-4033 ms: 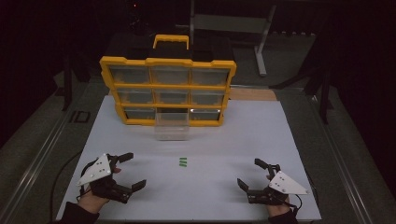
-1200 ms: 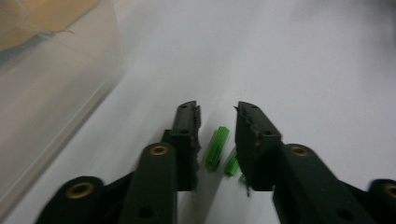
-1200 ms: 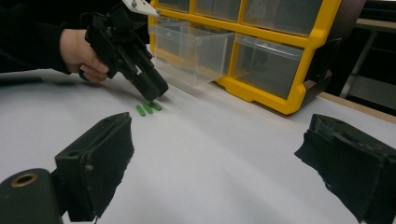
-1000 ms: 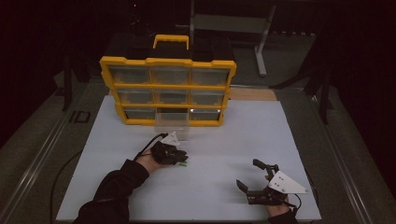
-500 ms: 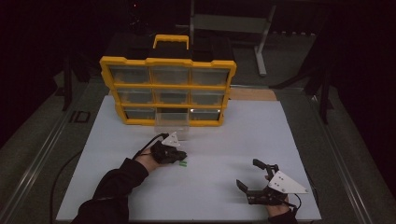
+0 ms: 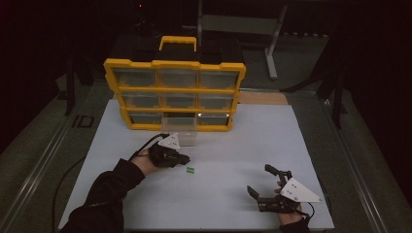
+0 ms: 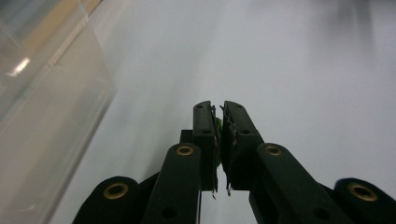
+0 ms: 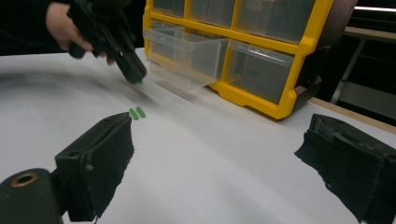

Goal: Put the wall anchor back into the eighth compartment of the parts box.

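My left gripper (image 6: 183, 158) hovers just above the white table, shut on a small green piece (image 7: 217, 127) pinched between its pads. In the right gripper view the left gripper (image 8: 137, 76) shows with the green piece (image 8: 139, 82) at its tip. Two more green pieces (image 6: 190, 170) (image 8: 137, 113) lie side by side on the table just right of and below it. A clear drawer (image 6: 180, 137) (image 8: 187, 53) (image 7: 46, 116) is pulled out of the yellow organizer (image 6: 175, 90) close behind the left gripper. My right gripper (image 6: 257, 178) (image 8: 229, 154) rests open at the front right, with nothing between its fingers.
The yellow organizer (image 8: 280, 100) with several clear drawers stands upright at the back of the white table (image 6: 233, 145). A metal rail (image 6: 34, 170) runs along the left side. Dark stands are behind the table.
The left hand came from the front left to the green pieces, closed on one and has lifted it off the table. Two pieces stay where they were. The right gripper has not moved.
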A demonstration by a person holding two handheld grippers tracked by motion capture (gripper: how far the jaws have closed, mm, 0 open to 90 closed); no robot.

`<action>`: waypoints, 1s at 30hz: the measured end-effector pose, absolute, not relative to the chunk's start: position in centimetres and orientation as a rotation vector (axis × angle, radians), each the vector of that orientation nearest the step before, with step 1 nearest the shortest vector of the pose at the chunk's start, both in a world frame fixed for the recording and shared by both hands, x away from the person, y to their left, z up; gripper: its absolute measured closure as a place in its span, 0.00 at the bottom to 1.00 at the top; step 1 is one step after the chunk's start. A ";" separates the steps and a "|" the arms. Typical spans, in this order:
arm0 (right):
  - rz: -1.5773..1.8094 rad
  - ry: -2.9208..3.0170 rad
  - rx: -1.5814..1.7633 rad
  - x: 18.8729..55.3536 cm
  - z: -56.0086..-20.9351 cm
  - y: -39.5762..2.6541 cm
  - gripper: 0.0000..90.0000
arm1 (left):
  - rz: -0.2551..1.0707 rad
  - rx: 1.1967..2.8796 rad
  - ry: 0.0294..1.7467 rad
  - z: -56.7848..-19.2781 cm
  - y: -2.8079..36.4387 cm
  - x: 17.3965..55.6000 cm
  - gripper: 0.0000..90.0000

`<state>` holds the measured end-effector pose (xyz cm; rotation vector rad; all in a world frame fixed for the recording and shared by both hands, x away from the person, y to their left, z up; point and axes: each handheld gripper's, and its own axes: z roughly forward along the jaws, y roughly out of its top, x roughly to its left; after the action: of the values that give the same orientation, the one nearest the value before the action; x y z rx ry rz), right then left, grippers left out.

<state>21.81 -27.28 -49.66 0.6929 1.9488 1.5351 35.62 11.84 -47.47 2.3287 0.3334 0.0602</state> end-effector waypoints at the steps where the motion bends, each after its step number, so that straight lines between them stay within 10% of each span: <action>1: 1.525 1.946 0.686 21.8 -49.7 -27.2 0.09 | 0.065 2.332 0.326 -46.7 12.1 35.6 0.93; 30: 1.531 1.952 0.674 21.8 -49.7 -27.2 0.09 | 0.233 2.228 0.315 -34.9 15.3 38.8 0.93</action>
<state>21.78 -27.15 -49.70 0.6740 1.9518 1.5315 38.84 15.30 -34.87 2.2277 0.3152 0.2333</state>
